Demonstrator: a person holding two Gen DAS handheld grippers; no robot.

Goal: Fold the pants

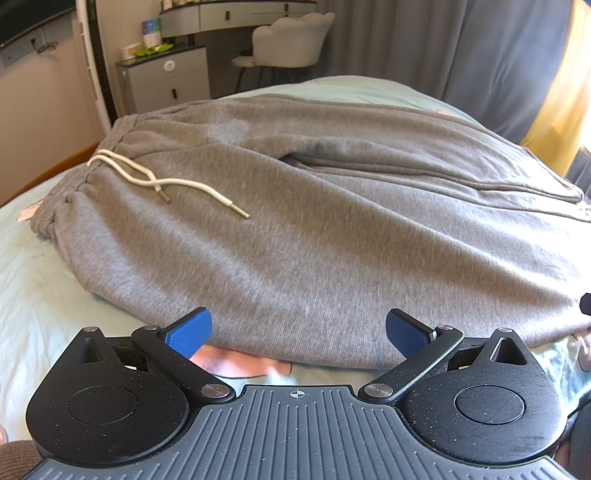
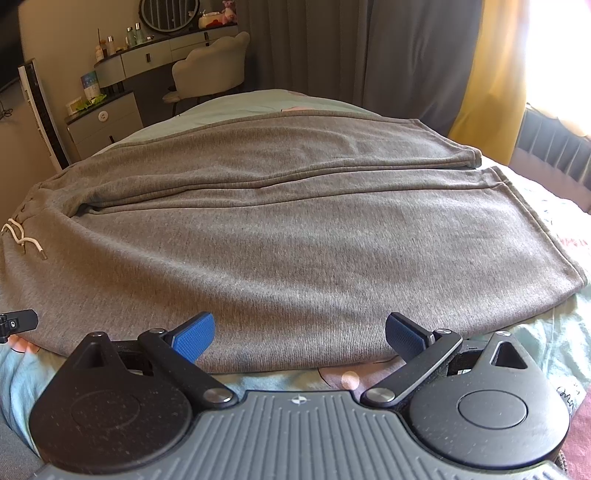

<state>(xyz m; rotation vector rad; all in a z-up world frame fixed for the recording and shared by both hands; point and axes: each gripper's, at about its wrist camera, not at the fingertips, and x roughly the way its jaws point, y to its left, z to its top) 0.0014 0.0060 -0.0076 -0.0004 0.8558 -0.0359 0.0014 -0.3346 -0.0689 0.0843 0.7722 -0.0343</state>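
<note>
**Both grippers poised at the near hem of the grey pants**

The left gripper (image 1: 298, 334) sits low over the near edge of the bed (image 1: 33, 288), level and pointing straight across the mattress. Its blue pads (image 1: 190, 332) are spread wide with nothing between them, and the near fold of the grey pants (image 1: 295, 240) lies just beyond the tips. The right gripper (image 2: 300, 334) holds the same pose further along that edge: level, low, jaws wide apart and empty, its pads (image 2: 195, 334) just short of the cloth.

The pants (image 2: 295, 240) lie flat across the middle of the bed (image 2: 554, 332), waistband toward its left side, leg hems toward its right, one leg lying beside the other. A white drawstring (image 1: 155, 177) trails over the waist area, seen also at the left of the right wrist view (image 2: 22, 236).

Beyond the far edge stand a dressing table (image 2: 155, 55), a pale chair (image 1: 291, 40) and grey curtains (image 2: 332, 48). A blue box (image 1: 151, 31) on the cabinet carries print too small to read.
</note>
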